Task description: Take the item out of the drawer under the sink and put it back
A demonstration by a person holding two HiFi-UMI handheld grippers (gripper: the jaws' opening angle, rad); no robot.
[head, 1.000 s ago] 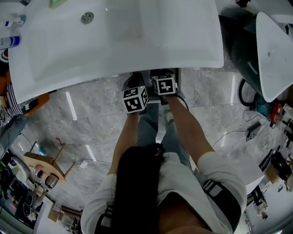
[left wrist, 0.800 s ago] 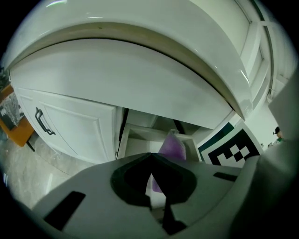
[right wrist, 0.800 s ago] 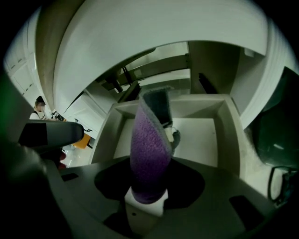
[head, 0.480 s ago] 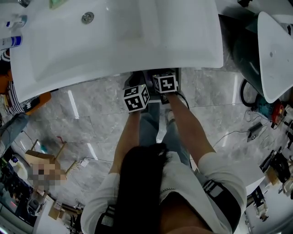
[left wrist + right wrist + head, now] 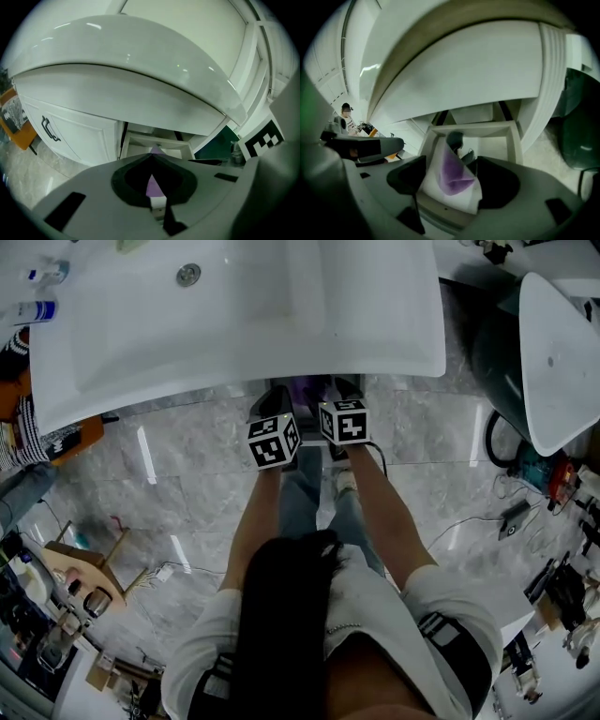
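**Qty check**
- Grippers: 2.
  - L gripper (image 5: 151, 158): jaws closed, tips meeting. A thin purple/white strip shows in the slit behind the tips. Cannot tell whether it is pinched or only seen beyond.
  - R gripper (image 5: 452, 161): jaws wide apart, having just been opening. The packet (image 5: 452, 177) stands btwn them, edges just beside both pads, not squeezed.
- Marker cubes: 2. L cube (image 5: 275, 441) and R cube (image 5: 343, 421) sit side by side w/ a narrow gap.
- Packet: 1, white w/ purple centre. It sits at the drawer mouth, across the front rim as the R gripper view shows it. Cannot tell whether it rests on the drawer floor.
- Drawer (image 5: 513, 140): 1, pulled out, directly under the sink (image 5: 375, 343).
- Dark rounded object (image 5: 454, 139): 1, inside the drawer at back left, just behind the packet's top.
- Drain (image 5: 188, 275): 1.
- Bottles: 2, on the sink's far left corner (image 5: 36, 310).
- Cabinet door (image 5: 79, 136): 1, closed, left of the drawer, w/ 1 dark handle (image 5: 49, 129).

**Edges / clearance**
- The sink's front rim overhangs the drawer. In the head view it covers both grippers' jaw tips, while the cubes show clear of it.
- The drawer's side walls flank the packet. The drawer's right half shows bare white floor.
- A dark green container (image 5: 581, 136) stands near the cabinet's right side.
- The marble floor (image 5: 187, 465) is open on both sides of the person's legs.
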